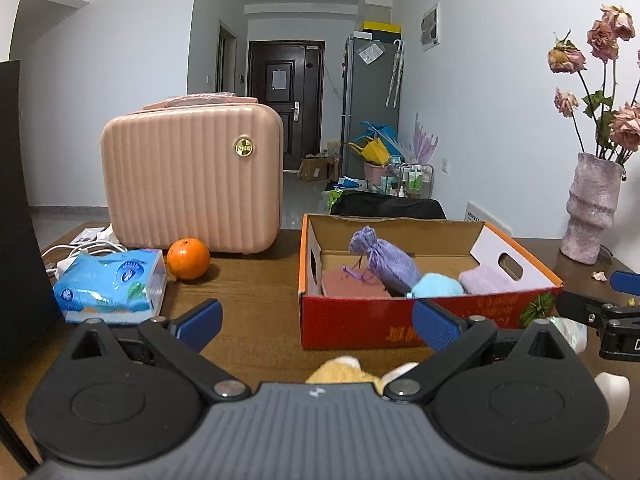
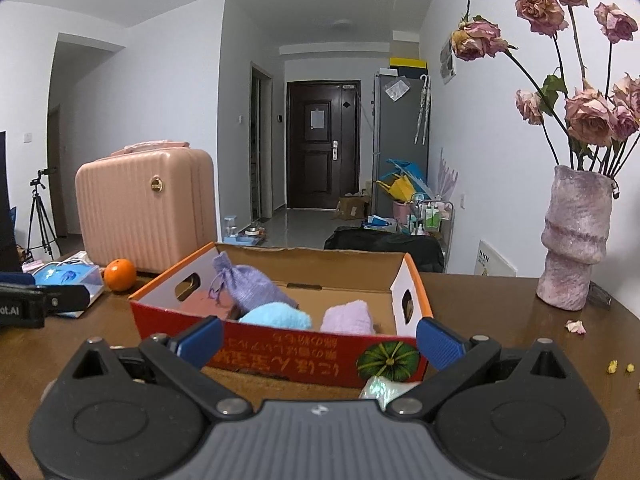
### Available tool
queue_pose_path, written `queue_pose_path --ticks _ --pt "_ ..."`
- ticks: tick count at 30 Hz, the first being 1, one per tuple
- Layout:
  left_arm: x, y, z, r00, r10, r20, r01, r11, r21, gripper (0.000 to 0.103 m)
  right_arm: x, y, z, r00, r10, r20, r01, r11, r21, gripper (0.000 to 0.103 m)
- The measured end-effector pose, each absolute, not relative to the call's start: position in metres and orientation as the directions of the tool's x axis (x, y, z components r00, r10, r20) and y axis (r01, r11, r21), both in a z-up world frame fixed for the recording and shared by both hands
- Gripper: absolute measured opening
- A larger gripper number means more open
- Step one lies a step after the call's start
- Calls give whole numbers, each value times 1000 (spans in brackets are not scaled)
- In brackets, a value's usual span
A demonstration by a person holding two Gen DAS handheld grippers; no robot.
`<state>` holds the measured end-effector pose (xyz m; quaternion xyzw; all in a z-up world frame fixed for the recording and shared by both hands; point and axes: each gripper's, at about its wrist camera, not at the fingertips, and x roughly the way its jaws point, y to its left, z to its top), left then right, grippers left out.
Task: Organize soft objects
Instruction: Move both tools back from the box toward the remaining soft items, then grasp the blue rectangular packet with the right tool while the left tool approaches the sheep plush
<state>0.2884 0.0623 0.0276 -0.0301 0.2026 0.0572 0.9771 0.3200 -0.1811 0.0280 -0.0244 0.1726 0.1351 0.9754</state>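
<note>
A red and orange cardboard box (image 1: 360, 322) stands open on the wooden table (image 1: 256, 300). Inside lie a purple drawstring sachet (image 1: 386, 258), a pink block (image 1: 352, 285), a light blue fluffy ball (image 1: 438, 285) and a lilac folded cloth (image 1: 486, 280). My left gripper (image 1: 320, 324) is open and empty, just short of the box's near left corner. A yellow plush item (image 1: 344, 370) peeks out below it, mostly hidden by the gripper body. My right gripper (image 2: 320, 342) is open and empty before the box's front wall (image 2: 280, 346). A shiny iridescent item (image 2: 380, 390) lies under it.
A pink ribbed suitcase (image 1: 192, 176) stands at the back left, with an orange (image 1: 188, 259) and a blue tissue pack (image 1: 112, 286) in front of it and white cables (image 1: 80, 250) beside it. A pink vase of dried roses (image 2: 574, 240) stands at the right. Petal crumbs (image 2: 576, 326) dot the table.
</note>
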Motion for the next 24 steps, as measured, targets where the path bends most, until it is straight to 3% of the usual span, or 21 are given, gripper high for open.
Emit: queue_pose_path --ticks 24 --pt "219 63 3 895 108 -433 -124 992 -9 103 247 -179 10 898 275 -344 -295 955 -5 103"
